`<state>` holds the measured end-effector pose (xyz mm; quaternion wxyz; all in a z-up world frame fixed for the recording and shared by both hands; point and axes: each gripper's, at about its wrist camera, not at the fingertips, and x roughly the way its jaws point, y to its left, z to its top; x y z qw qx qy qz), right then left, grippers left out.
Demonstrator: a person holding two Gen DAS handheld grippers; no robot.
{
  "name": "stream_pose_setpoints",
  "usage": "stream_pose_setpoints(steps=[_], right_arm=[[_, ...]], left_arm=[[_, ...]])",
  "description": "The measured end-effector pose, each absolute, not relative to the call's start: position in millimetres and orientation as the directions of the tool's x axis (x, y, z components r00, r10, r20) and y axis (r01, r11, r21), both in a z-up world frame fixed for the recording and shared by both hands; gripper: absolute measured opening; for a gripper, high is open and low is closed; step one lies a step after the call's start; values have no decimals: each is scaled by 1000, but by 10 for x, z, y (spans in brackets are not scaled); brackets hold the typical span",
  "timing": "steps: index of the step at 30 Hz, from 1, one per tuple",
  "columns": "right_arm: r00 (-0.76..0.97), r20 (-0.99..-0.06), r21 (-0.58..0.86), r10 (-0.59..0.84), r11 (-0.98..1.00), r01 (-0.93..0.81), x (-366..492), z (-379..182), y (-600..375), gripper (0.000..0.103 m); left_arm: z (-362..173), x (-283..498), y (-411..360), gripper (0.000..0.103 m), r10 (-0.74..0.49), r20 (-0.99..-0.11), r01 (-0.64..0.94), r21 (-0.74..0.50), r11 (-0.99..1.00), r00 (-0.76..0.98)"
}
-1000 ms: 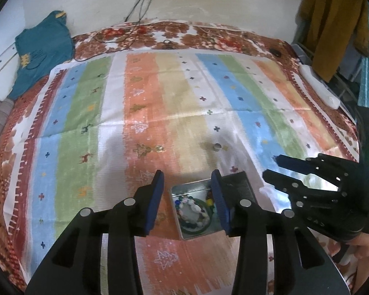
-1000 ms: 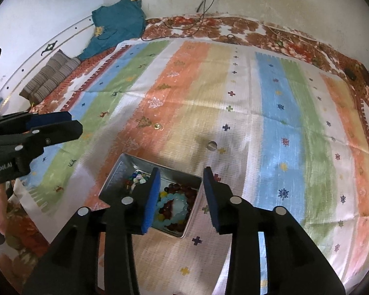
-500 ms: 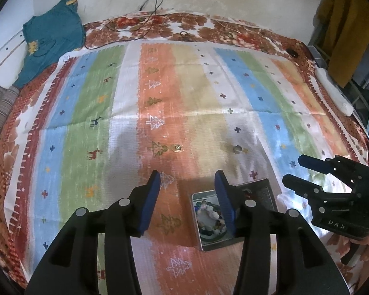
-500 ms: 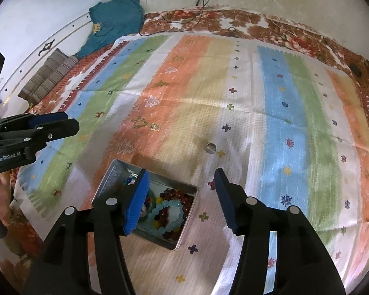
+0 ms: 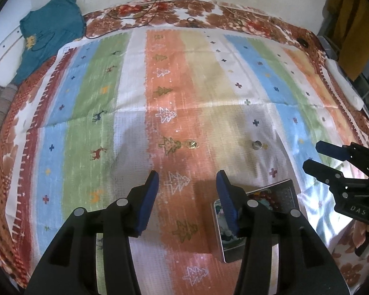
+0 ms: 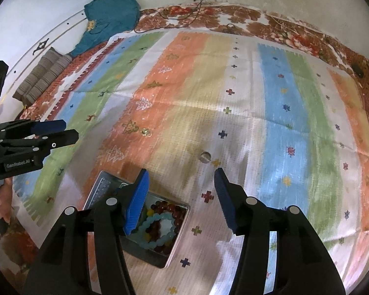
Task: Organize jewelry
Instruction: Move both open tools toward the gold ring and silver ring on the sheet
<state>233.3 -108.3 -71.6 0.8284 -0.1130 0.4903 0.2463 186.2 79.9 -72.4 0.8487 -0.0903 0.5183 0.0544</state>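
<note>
A shallow metal tin (image 6: 177, 241) holding several bead bracelets sits on the striped cloth near its front edge; it also shows in the left wrist view (image 5: 231, 253). A small gold piece (image 5: 192, 144) (image 6: 146, 131) lies on the orange stripe. A silver ring (image 5: 256, 144) (image 6: 205, 156) lies on the beige stripe. My left gripper (image 5: 187, 184) is open and empty, above the cloth left of the tin. My right gripper (image 6: 182, 179) is open and empty, above the tin's far right side, short of the ring.
The striped cloth (image 5: 135, 103) covers a floral bedspread (image 6: 233, 19). A teal garment (image 5: 46, 29) and a striped cushion (image 6: 41, 73) lie at the far left. Cables (image 5: 140, 17) run along the back. A white object (image 5: 344, 83) lies at the right edge.
Both grippers have opened wider. The left gripper has moved left, off the tin. The right gripper has shifted right and forward, toward the silver ring.
</note>
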Motion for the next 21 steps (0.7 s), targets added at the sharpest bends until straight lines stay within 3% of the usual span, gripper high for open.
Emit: stream_pose_setpoints(steps=[21], right_arm=[[321, -911, 53, 260, 845, -533, 2673, -1061, -970, 55]], left_arm=[[-1105, 2374, 775, 49, -10, -932, -157, -71, 985, 361]])
